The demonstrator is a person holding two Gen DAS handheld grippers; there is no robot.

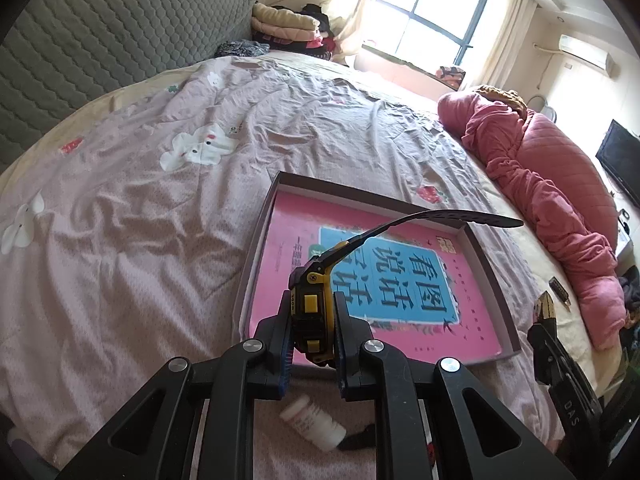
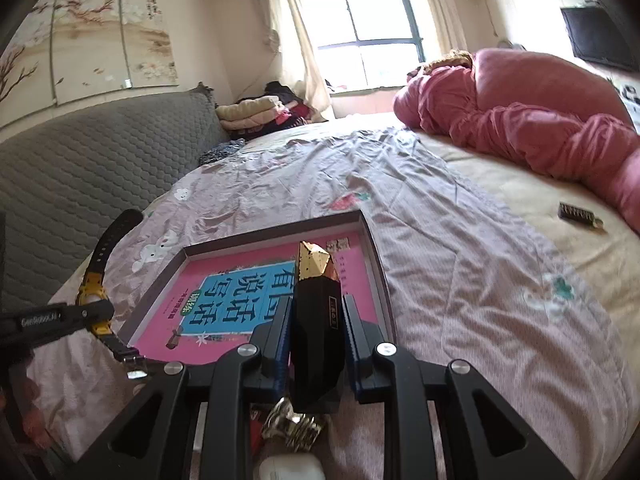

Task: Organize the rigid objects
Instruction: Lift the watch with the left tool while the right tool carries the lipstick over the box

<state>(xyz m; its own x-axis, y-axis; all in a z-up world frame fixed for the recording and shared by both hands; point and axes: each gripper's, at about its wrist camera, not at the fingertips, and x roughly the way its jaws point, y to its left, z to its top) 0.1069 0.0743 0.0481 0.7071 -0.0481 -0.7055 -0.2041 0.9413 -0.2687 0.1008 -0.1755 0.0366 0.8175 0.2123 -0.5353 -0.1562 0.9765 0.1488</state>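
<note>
We are holding watch point(image 1: 312, 304) clamped in left gripper point(image 1: 312, 320), black-gold box point(image 2: 318, 312) clamped in right gripper point(image 2: 318, 320), both near tray point(image 1: 486, 264) edge.

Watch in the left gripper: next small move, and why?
Probably carry the watch forward over the tray and lower it. The left gripper already clamps it above the tray's near edge, the tray holds only a pink book.
</note>
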